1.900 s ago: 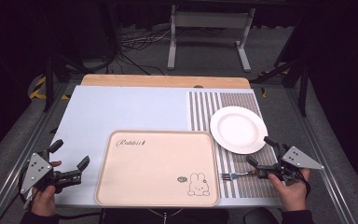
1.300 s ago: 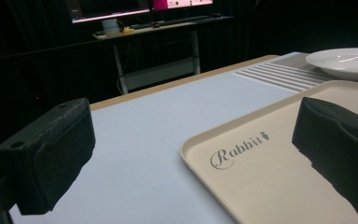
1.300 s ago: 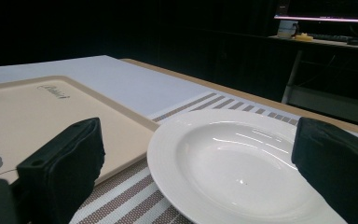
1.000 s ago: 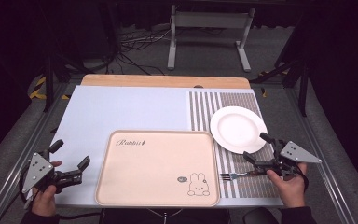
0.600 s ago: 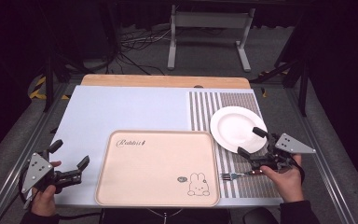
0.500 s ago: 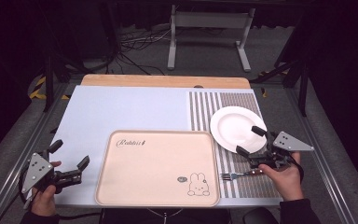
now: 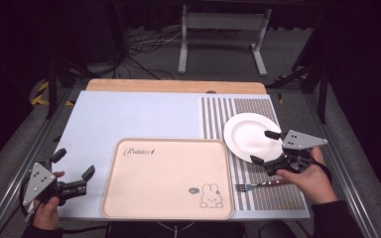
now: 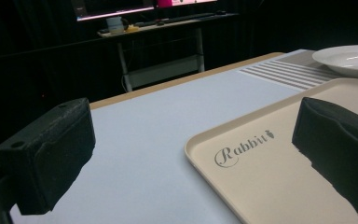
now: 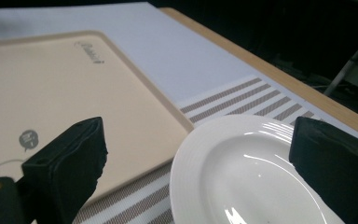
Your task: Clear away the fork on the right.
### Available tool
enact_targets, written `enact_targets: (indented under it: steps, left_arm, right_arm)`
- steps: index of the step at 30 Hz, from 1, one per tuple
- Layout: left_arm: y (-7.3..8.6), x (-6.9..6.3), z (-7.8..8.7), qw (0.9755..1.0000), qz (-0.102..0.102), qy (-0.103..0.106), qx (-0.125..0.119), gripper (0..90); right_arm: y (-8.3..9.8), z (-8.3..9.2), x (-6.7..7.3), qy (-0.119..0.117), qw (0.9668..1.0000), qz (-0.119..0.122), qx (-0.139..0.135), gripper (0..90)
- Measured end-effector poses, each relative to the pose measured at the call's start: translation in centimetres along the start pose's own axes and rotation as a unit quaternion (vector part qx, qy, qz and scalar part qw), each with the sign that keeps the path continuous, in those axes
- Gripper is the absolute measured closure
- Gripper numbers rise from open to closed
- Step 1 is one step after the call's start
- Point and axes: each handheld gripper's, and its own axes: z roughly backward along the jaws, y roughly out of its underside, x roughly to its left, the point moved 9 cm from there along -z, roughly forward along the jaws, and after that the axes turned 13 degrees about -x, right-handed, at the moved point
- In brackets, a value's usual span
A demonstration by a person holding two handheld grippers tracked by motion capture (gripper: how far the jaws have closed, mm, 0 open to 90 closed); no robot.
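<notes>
A white plate (image 7: 252, 135) (image 9: 249, 177) lies on the striped mat (image 7: 228, 111) at the table's right. My right gripper (image 7: 265, 147) is open, its jaws spread over the plate's near right rim, one on each side of the edge. A beige rabbit tray (image 7: 166, 176) (image 8: 261, 158) (image 9: 51, 93) sits in the middle front. A fork (image 7: 258, 186) lies on the stripes just right of the tray, under the right hand. My left gripper (image 7: 73, 164) stands open at the table's front left corner, facing the tray's left edge, nothing between its jaws.
A pale blue mat (image 7: 129, 116) covers the table's left and middle. A wooden strip (image 7: 176, 86) runs along the far edge. Beyond the table stand a metal frame (image 7: 223, 29) and floor cables.
My right gripper has moved left and forward from beside the fork to the plate's near rim, staying open. The left gripper has not moved.
</notes>
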Motion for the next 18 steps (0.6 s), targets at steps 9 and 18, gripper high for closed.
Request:
enact_targets:
  steps: [9, 18]
  left_arm:
    - [0.0, 0.0, 0.0, 1.0000, 0.000, 0.000, 0.001, 0.0]
    - [0.0, 0.0, 0.0, 1.0000, 0.000, -0.001, 0.001, 0.0]
  right_arm:
    - [0.6, 0.2, 0.3, -0.050, 0.9928, 0.033, 0.104, 9.3]
    - [1.8, 0.5, 0.9, -0.084, 0.9755, 0.049, 0.197, 14.0]
